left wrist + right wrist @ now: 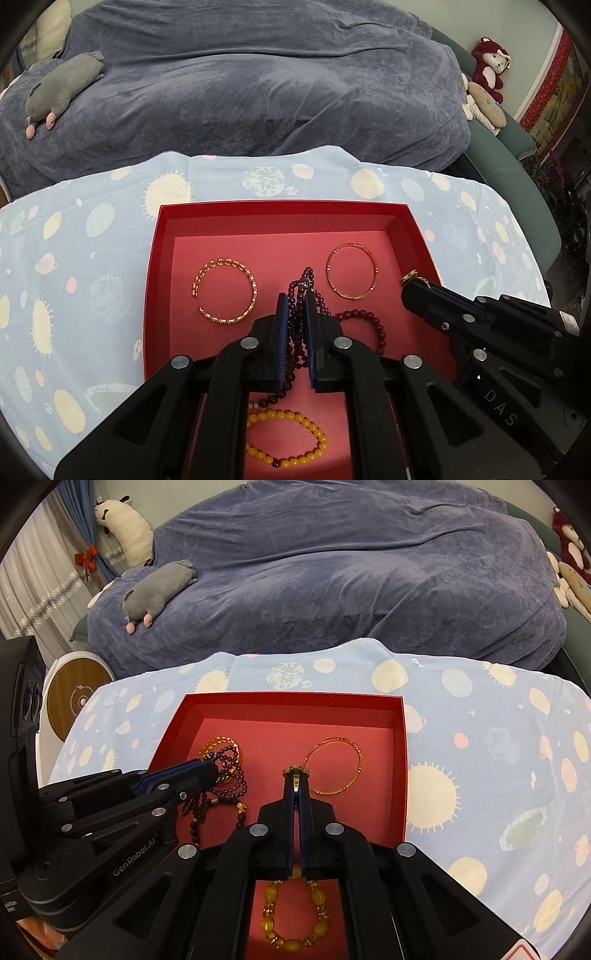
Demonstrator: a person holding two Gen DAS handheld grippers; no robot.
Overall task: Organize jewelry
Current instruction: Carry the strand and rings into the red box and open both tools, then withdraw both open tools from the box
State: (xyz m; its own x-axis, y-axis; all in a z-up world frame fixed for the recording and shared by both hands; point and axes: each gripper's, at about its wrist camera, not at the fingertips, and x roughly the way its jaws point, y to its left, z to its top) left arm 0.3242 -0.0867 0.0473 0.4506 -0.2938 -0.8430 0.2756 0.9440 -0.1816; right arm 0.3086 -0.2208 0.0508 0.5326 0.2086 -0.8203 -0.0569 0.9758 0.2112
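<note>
A red box (162,236) (402,738) with a pink foam floor holds the jewelry. My left gripper (297,299) (210,768) is shut on a dark purple bead strand (299,332) (221,794), held over the box middle. My right gripper (295,779) (410,284) is shut on a gold ring (295,771) (412,276) near the box's right side. In the box lie an open gold jewelled bangle (225,291), a thin gold bangle (351,269) (334,766), a dark red bead bracelet (365,325), a yellow bead bracelet (286,439) and an amber bead bracelet (293,915).
The box stands on a light blue patterned cloth (74,295) (498,775). Behind is a bed with a grey-blue blanket (258,81), a grey plush toy (62,88) and a red plush toy (491,64). A round wooden disc (75,701) stands at the left.
</note>
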